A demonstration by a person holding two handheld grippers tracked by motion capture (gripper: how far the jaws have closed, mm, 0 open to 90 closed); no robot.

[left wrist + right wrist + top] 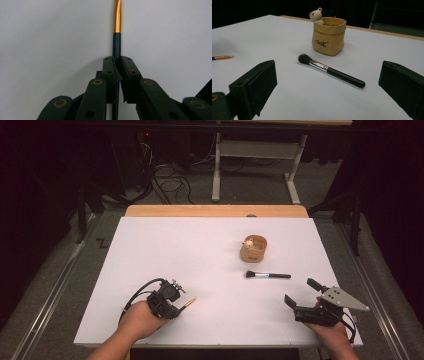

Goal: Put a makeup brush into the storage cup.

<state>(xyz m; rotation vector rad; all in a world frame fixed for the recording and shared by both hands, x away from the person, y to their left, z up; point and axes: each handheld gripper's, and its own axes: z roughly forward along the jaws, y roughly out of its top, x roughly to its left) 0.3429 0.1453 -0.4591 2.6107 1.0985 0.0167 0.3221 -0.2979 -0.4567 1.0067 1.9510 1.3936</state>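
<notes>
My left gripper [176, 308] is at the near left of the white table, shut on the dark handle of a slim brush [189, 303]. In the left gripper view the pads [109, 65] pinch that handle and its gold ferrule [117, 17] sticks out ahead over the table. The slim brush's tip [222, 57] also shows in the right gripper view. My right gripper [301, 292] is at the near right, jaws wide open with nothing between them. Ahead of it [327, 74] lies a black-handled makeup brush [332, 71] [267, 275], flat on the table. Behind that stands a tan pouch [328, 37] [253, 248].
A small bear figure [315, 15] sits on the pouch's rim. The white tabletop [190, 250] has a wooden strip [215, 211] along its far edge. Beyond it, on the floor, are cables [170, 182] and another table's legs [216, 170].
</notes>
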